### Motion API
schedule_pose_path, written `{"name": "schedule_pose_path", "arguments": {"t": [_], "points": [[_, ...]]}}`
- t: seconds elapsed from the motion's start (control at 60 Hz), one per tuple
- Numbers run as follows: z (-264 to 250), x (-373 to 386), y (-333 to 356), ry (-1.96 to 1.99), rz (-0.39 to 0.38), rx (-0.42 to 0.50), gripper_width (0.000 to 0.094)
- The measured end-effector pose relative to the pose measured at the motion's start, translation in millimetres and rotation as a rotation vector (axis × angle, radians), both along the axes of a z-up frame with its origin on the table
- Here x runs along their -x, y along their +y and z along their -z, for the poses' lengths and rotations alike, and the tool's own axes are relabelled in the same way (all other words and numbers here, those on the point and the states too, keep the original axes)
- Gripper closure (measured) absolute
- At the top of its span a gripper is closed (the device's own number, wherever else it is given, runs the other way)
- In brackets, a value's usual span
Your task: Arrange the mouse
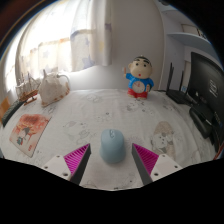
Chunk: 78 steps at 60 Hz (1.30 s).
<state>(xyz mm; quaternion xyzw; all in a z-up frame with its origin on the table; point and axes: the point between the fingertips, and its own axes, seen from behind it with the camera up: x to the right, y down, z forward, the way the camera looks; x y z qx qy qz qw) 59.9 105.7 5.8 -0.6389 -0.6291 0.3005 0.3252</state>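
A light blue mouse (111,146) lies on the white marbled table (90,115), between my two fingers and a little ahead of their tips. My gripper (112,160) is open, with a clear gap on each side of the mouse. The pink pads (76,156) stand to the left and right of it, apart from it. The mouse rests on the table on its own.
A cartoon boy figurine (137,79) stands beyond the mouse at the back of the table. A book or magazine (28,132) lies at the left. A pale bag-like object (52,90) sits at the back left. Dark equipment (200,95) stands at the right.
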Motion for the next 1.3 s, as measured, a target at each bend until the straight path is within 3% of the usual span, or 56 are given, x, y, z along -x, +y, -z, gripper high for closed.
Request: {"name": "schedule_pose_path", "arguments": {"t": [0.4, 0.467, 0.517, 0.617, 0.733, 0.867, 1.0, 1.117, 1.3], "points": [[21.7, 41.3, 4.7, 0.013, 0.027, 0.016, 0.0080], [21.9, 43.4, 2.4, 0.014, 0.021, 0.019, 0.0196], [21.4, 44.2, 2.6, 0.011, 0.015, 0.006, 0.0468], [9.6, 47.3, 10.3, 0.016, 0.019, -0.056, 0.0534], [-24.9, 54.6, 1.0, 0.031, 0.040, -0.040, 0.0552], [-89.2, 70.7, -62.9, 0.067, 0.020, 0.031, 0.0553], [-126.3, 77.0, -177.7, 0.084, -0.066, 0.098, 0.0553], [-104.1, 66.8, -281.7, 0.035, -0.125, 0.148, 0.0554], [-30.6, 51.9, -366.5, -0.028, -0.178, 0.104, 0.0547]]}}
